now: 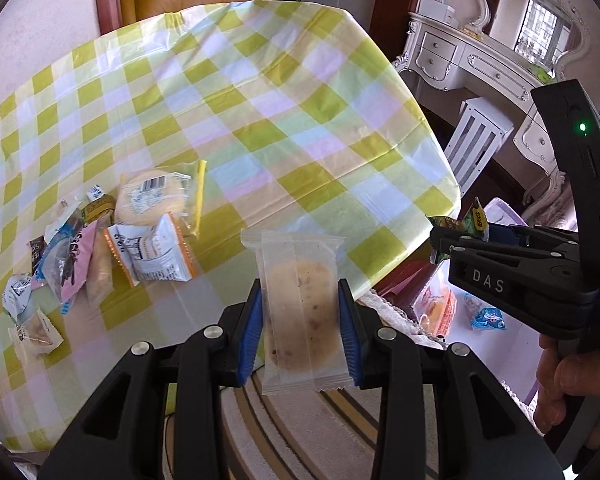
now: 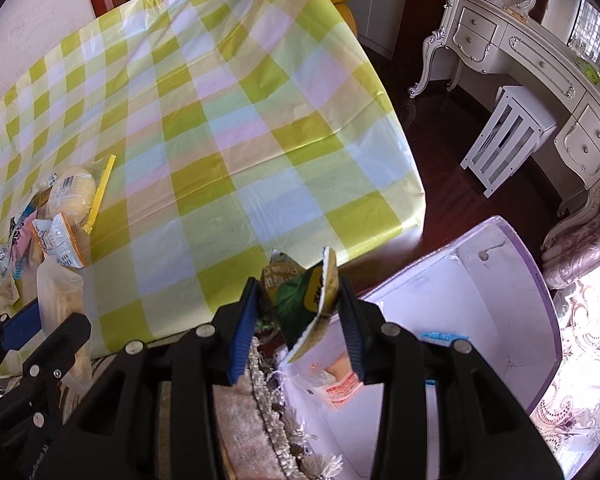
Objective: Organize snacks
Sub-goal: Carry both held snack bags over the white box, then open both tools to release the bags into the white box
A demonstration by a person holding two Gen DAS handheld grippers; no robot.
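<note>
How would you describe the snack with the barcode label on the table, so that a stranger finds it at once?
Start from the checked tablecloth and go to the pile of snacks near its left edge. At the far end of the pile lies a round, pale yellow cake in a clear wrapper. Unlike its smaller neighbours, it has a white barcode label on top and a yellow strip along one side.

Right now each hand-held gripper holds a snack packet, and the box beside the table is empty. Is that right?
Not quite. Both packets are held, but the box is not empty: the right wrist view shows an orange-printed packet and a blue one already inside it. The rest stands.
</note>
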